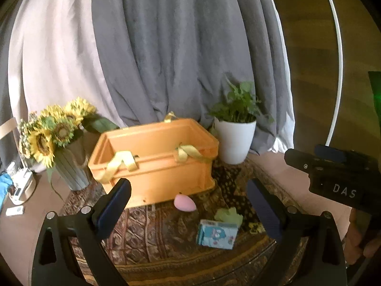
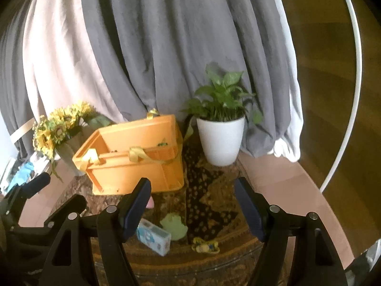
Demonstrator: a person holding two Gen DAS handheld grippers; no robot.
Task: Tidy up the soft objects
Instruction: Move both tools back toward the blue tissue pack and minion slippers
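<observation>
An orange crate (image 1: 154,159) with yellow ribbon handles stands on a patterned cloth; it also shows in the right wrist view (image 2: 133,157). In front of it lie a pink egg-shaped sponge (image 1: 184,202), a green soft piece (image 1: 229,215) (image 2: 173,225), a blue-white tissue pack (image 1: 218,234) (image 2: 154,236) and a small yellow soft toy (image 2: 206,245) (image 1: 256,227). The pink sponge (image 2: 150,202) is half hidden behind a finger in the right wrist view. My left gripper (image 1: 188,212) is open and empty above these items. My right gripper (image 2: 193,209) is open and empty, to the right.
A vase of sunflowers (image 1: 57,138) stands left of the crate. A white pot with a green plant (image 1: 234,140) stands to its right. Grey and pink curtains (image 1: 166,47) hang behind. Small white devices (image 1: 19,190) lie at far left.
</observation>
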